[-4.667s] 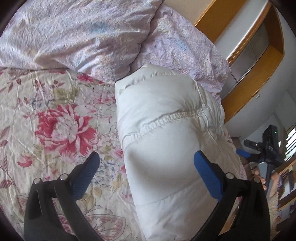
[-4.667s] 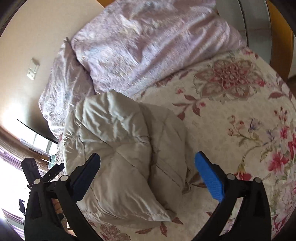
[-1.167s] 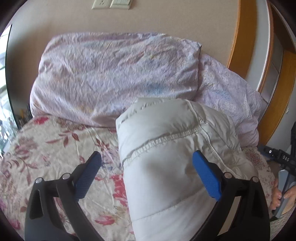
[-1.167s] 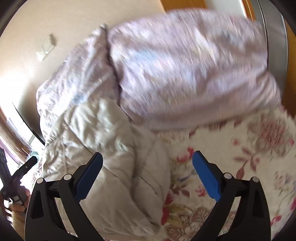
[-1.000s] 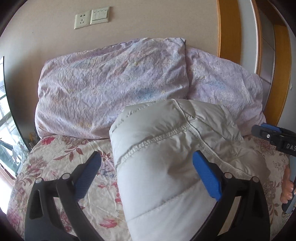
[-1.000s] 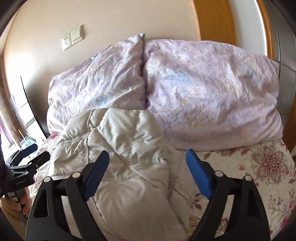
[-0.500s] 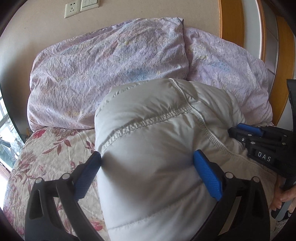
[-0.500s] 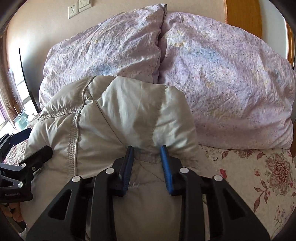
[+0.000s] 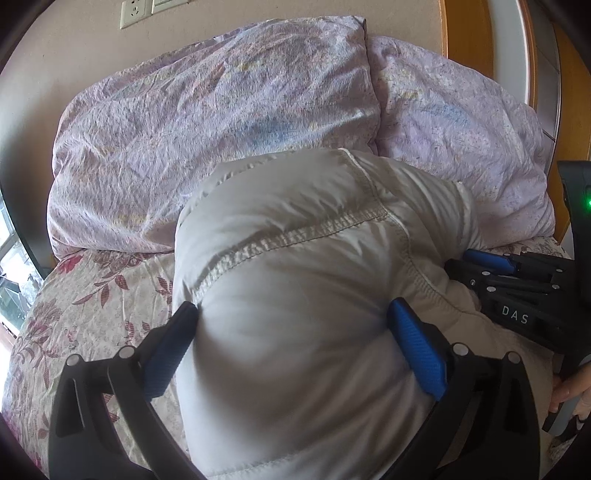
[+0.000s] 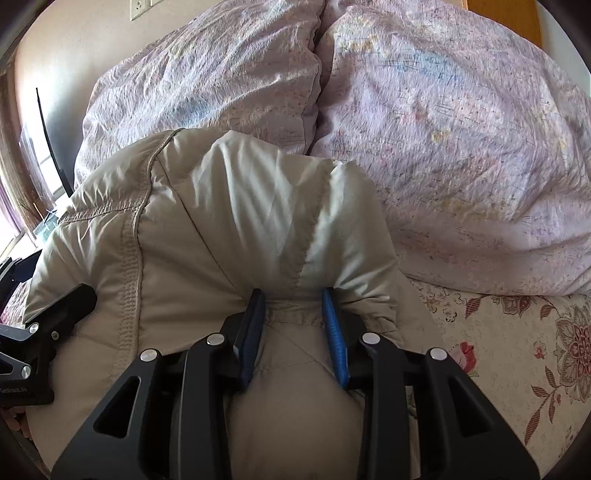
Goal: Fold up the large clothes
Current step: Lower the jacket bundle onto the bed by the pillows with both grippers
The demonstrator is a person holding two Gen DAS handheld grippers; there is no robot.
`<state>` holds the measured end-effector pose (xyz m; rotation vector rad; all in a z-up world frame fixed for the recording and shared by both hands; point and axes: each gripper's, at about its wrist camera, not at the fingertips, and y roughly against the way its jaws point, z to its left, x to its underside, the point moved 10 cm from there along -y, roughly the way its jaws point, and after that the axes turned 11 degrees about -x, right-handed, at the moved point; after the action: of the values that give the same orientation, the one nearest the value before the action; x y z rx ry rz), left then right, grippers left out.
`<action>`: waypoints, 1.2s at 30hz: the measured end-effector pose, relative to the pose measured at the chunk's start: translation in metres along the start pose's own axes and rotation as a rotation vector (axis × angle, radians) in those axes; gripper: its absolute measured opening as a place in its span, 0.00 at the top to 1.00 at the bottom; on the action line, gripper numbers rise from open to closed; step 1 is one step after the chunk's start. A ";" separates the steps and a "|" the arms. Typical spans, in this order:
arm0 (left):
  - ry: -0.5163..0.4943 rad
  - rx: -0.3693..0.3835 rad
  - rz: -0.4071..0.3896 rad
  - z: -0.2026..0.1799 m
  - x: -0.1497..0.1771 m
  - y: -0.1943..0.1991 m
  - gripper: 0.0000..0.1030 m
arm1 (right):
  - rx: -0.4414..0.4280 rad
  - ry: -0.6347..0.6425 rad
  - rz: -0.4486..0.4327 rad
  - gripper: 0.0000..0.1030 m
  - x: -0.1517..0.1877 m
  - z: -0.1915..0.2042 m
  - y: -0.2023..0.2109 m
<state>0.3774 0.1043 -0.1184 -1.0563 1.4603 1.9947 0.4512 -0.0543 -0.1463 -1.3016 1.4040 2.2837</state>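
- A puffy, off-white quilted down jacket (image 9: pixel 306 295), folded into a thick bundle, fills the centre and lower half of both wrist views; it rests on a floral bedspread of cream cloth with red blooms (image 9: pixel 99 295).
- The right gripper (image 10: pixel 291 306), black-framed with blue pads, pinches a bunched fold of the jacket at lower centre of its own view. Its jaws have just been closing, with the padded cloth caught between them, and the fabric bulges above the pads (image 10: pixel 334 332).
- In the left wrist view, that same gripper shows at the right edge, its tips buried in the bundle's side.
- The left gripper (image 9: pixel 295 317) straddles the near end of the bundle with jaws spread wide; one blue pad (image 9: pixel 415 350) lies against the cloth at lower right, the other meets it at lower left. Whether they squeeze cannot be told.
- Two crumpled lilac pillows (image 9: pixel 207 147) lean side by side against a beige wall (image 9: pixel 258 22) across the top of both frames, just behind the jacket.
- A white wall socket plate (image 9: pixel 135 11) sits at upper left of the left wrist view.
- A hand (image 9: pixel 570 387) shows at the lower right edge there.
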 end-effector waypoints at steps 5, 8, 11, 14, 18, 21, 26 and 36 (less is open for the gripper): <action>0.011 -0.021 -0.003 -0.001 0.005 -0.009 0.02 | -0.010 -0.004 0.000 0.67 0.001 -0.002 -0.009; 0.025 -0.024 -0.018 0.000 0.007 -0.013 0.02 | -0.029 -0.008 -0.009 0.67 0.002 -0.003 -0.011; 0.005 -0.037 -0.017 -0.001 0.005 -0.009 0.02 | -0.009 -0.019 0.005 0.67 0.003 -0.003 -0.006; -0.008 -0.025 -0.004 0.005 -0.001 0.005 0.02 | -0.015 -0.037 -0.001 0.67 -0.006 0.003 0.015; 0.030 -0.037 -0.032 0.021 -0.024 0.016 0.02 | -0.049 -0.093 -0.110 0.67 -0.031 0.002 0.037; 0.019 -0.075 -0.012 0.027 -0.028 0.002 0.02 | 0.006 -0.099 -0.096 0.67 -0.033 -0.008 0.023; 0.037 -0.040 0.006 0.020 -0.021 -0.013 0.02 | 0.020 -0.121 -0.100 0.66 -0.021 -0.022 0.000; 0.052 -0.070 -0.009 0.011 -0.011 -0.032 0.02 | 0.012 -0.094 -0.095 0.65 -0.018 -0.025 -0.021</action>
<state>0.4041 0.1259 -0.1265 -1.1498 1.4180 2.0395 0.4878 -0.0571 -0.1516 -1.2138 1.2952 2.2394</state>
